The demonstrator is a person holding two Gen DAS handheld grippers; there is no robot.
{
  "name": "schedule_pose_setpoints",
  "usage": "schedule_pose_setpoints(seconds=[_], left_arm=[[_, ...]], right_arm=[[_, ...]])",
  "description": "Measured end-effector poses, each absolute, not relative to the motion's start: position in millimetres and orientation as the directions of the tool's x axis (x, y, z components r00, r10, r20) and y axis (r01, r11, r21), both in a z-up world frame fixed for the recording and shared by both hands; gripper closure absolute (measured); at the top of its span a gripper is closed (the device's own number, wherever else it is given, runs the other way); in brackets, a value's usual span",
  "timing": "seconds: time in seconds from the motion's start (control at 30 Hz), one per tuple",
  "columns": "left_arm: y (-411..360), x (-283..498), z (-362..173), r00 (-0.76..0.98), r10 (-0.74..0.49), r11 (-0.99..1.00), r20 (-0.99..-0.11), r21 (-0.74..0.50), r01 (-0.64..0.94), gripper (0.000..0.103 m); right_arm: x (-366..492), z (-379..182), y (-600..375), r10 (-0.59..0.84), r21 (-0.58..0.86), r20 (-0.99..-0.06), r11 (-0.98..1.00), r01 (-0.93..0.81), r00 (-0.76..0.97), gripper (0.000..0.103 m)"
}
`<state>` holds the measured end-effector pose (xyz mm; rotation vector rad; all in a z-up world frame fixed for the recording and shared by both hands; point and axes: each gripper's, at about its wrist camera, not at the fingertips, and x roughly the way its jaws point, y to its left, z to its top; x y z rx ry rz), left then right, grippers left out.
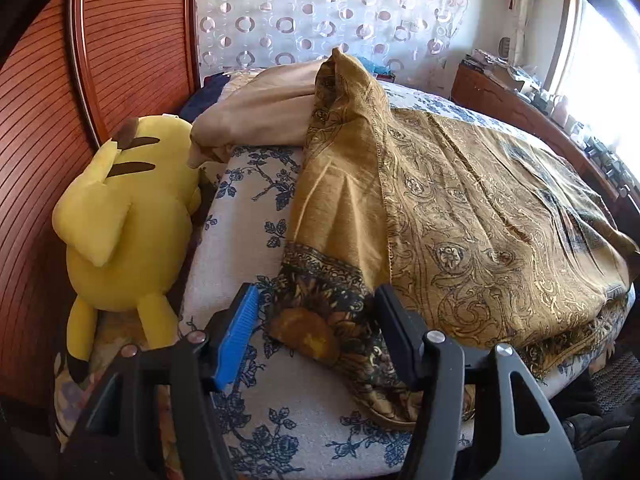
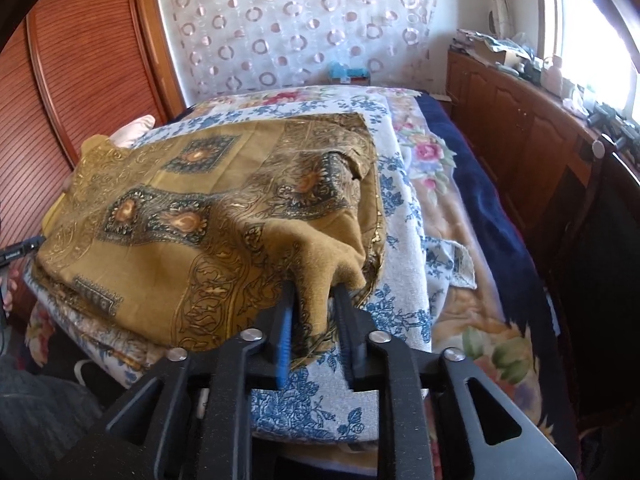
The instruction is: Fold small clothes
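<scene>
a mustard patterned scarf (image 2: pixel 208 216) is spread on the blue-flowered bedcover (image 2: pixel 400 216), its near right corner pinched in the right gripper (image 2: pixel 314 300), while the left gripper (image 1: pixel 316 300) is held wide apart around the near left corner, to be clamped next, it seems, before folding.

Both wrist views look close and low across the bed (image 1: pixel 248 420) toward the curtain (image 2: pixel 296 28). They share the mustard scarf (image 1: pixel 460 220), seemingly from opposite corners.
</scene>
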<state>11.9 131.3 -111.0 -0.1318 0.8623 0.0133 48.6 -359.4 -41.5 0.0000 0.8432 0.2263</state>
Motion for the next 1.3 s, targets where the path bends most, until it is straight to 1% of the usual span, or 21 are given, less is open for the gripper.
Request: schedule_pose_setpoints(seconds=[0.03,0.07,0.17,0.3,0.4,0.53,0.6,0.67,0.7,0.77,0.97,1.13,1.23,1.3], left_arm=[[132,12,-111,0.649,-0.037,0.992,-0.760,-0.105,-0.066,0.040],[133,13,-112,0.648,-0.035,0.992,-0.761,-0.105,-0.069,0.037],[135,14,-113,0.647,-0.027,0.993,-0.762,-0.097,-0.072,0.035],[134,14,-113,0.646,-0.020,0.993,-0.763,-0.092,-0.079,0.034],[134,15,-113,0.647,-0.019,0.993,-0.763,-0.092,-0.079,0.034],[134,15,-113,0.648,-0.017,0.993,-0.762,-0.091,-0.080,0.034],[135,14,-113,0.651,-0.016,0.993,-0.759,-0.090,-0.081,0.034],[135,14,-113,0.654,-0.015,0.993,-0.756,-0.089,-0.081,0.034],[134,14,-113,0.655,-0.014,0.993,-0.755,-0.089,-0.082,0.034],[135,13,-113,0.656,-0.013,0.993,-0.755,-0.089,-0.082,0.034],[133,11,-114,0.654,-0.008,0.992,-0.756,-0.088,-0.089,0.034],[123,3,-113,0.663,-0.060,0.991,-0.747,-0.125,-0.051,0.034],[115,0,-114,0.669,-0.069,0.992,-0.740,-0.119,-0.030,0.036],[112,0,-113,0.674,-0.080,0.992,-0.735,-0.125,-0.018,0.049]], right_arm=[[49,-42,-360,0.198,0.089,-0.739,0.976,-0.197,0.644,0.063],[49,-42,-359,0.200,0.092,-0.738,0.976,-0.197,0.644,0.062],[51,-43,-356,0.201,0.087,-0.739,0.975,-0.204,0.643,0.060],[52,-42,-351,0.199,0.074,-0.734,0.974,-0.214,0.650,0.056],[55,-37,-346,0.191,0.056,-0.725,0.974,-0.220,0.662,0.052],[60,-25,-338,0.157,0.015,-0.700,0.979,-0.205,0.697,0.051],[61,-18,-334,0.162,0.017,-0.683,0.978,-0.206,0.712,0.050],[62,-13,-328,0.182,0.027,-0.667,0.975,-0.221,0.723,0.045],[63,-13,-321,0.195,0.031,-0.662,0.972,-0.234,0.724,0.044],[66,-16,-312,0.212,0.034,-0.667,0.967,-0.254,0.715,0.041],[75,-53,-280,0.227,0.023,-0.724,0.952,-0.305,0.652,0.040],[80,-75,-276,0.185,-0.009,-0.754,0.957,-0.291,0.630,0.040],[79,-78,-277,0.183,-0.014,-0.747,0.957,-0.290,0.639,0.038],[77,-80,-276,0.168,-0.030,-0.740,0.959,-0.282,0.651,0.038]])
